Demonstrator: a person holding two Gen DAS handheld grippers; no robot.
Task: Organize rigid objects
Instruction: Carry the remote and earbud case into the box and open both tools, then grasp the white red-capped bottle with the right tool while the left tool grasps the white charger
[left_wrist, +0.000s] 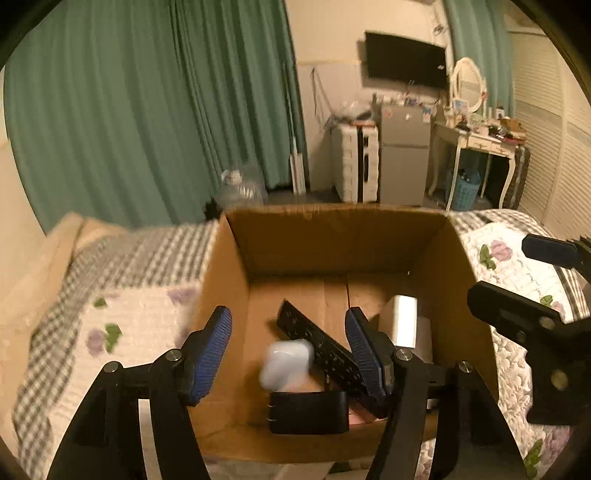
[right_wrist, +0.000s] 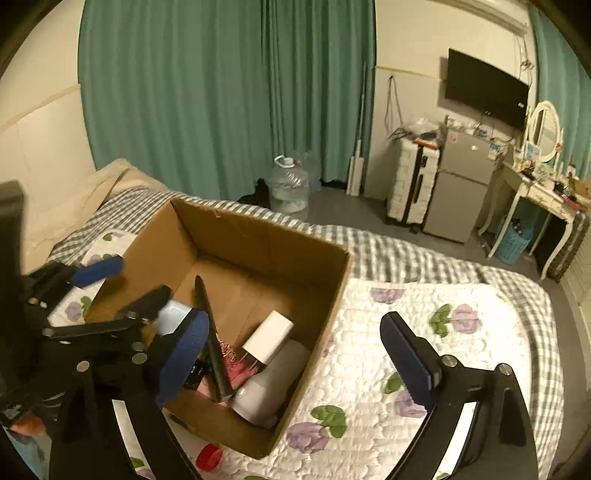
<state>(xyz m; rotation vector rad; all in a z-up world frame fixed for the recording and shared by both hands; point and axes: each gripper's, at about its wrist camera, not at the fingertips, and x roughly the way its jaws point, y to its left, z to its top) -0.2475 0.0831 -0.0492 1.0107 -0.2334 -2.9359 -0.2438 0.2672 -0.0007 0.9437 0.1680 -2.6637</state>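
Observation:
An open cardboard box sits on the bed. My left gripper hovers open over it. A pale blue earbud case shows blurred between the fingers, touching neither, above the box floor. Inside lie a black remote, a white charger, a black wallet-like case, a white cylinder and something pink. My right gripper is open and empty at the box's right wall, above the quilt. The left gripper also shows in the right wrist view.
The box rests on a floral quilt with a grey checked blanket. A red cap lies on the quilt by the box's near corner. A pillow, water jug, suitcase, fridge and dressing table stand beyond.

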